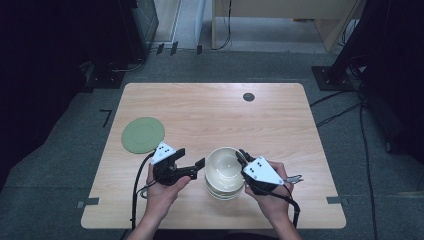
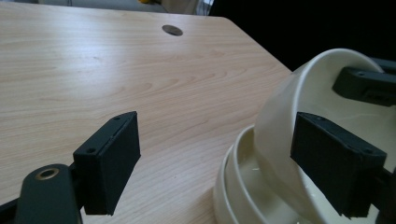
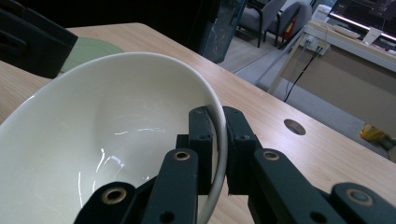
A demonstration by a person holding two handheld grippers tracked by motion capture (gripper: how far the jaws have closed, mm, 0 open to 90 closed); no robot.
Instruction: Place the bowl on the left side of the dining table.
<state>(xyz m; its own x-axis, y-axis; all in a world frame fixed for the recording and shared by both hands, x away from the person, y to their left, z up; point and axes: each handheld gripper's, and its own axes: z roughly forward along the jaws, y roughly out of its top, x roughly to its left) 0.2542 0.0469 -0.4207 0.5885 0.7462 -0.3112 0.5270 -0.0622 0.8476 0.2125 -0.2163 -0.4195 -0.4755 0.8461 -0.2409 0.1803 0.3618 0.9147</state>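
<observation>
This looks like a lab or office workroom set up for recording. A plain wooden table [image 1: 215, 120] with a round cable hole [image 1: 248, 96] stands alone on grey carpet [image 1: 345, 150], with tape marks [image 1: 106, 116] stuck to the floor beside it. Black cables [image 1: 367, 150] trail across the carpet to dark stands at the sides. In the right gripper view, office chairs [image 3: 268, 18] and a light desk [image 3: 345, 42] with a power strip and wires stand farther back.

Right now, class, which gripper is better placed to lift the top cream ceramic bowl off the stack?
Right. The right gripper already clamps the top cream ceramic bowl's rim; the left gripper stands open beside it.
</observation>
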